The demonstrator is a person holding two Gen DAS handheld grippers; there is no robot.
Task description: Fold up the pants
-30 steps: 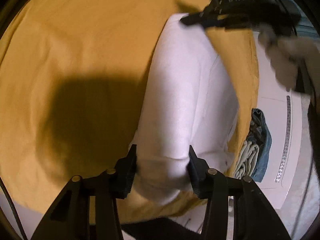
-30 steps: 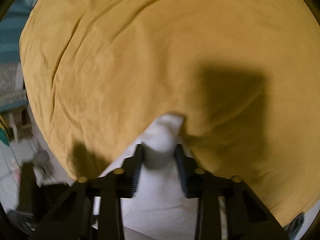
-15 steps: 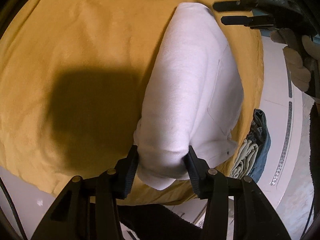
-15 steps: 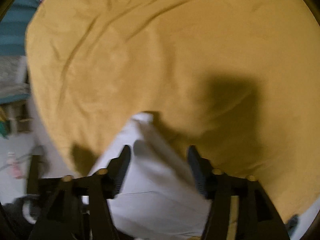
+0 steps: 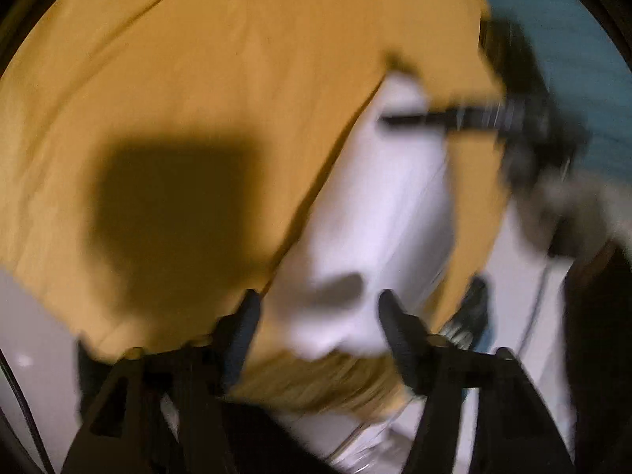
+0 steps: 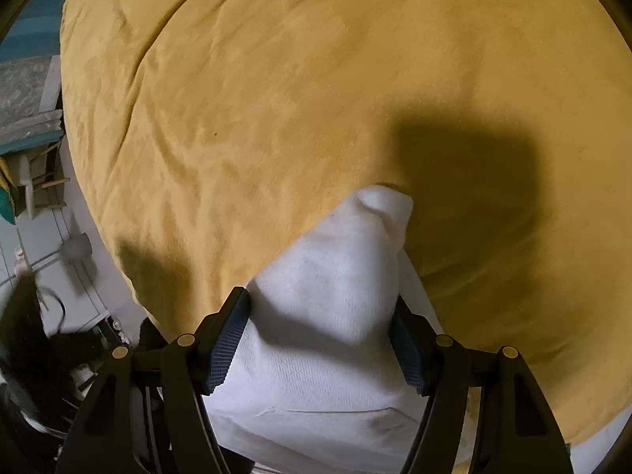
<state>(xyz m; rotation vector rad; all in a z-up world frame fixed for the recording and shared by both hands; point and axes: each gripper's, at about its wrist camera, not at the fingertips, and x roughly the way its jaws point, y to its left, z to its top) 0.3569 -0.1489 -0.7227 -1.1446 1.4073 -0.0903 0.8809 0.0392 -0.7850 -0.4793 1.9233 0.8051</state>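
Left gripper (image 5: pixel 316 316) opening astride white pants (image 5: pixel 379 213), right gripper (image 6: pixel 320 333) closing over their far end, lengthwise between both.

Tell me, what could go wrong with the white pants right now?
1. The left hand-held gripper is opening over the white pants, so the folded bundle may slump and come undone.
2. The right hand-held gripper is closing around a raised bunch of the pants; it might pinch in a crease.
3. The pants lie near the edge of the yellow cloth, so a tug could slide them off it.
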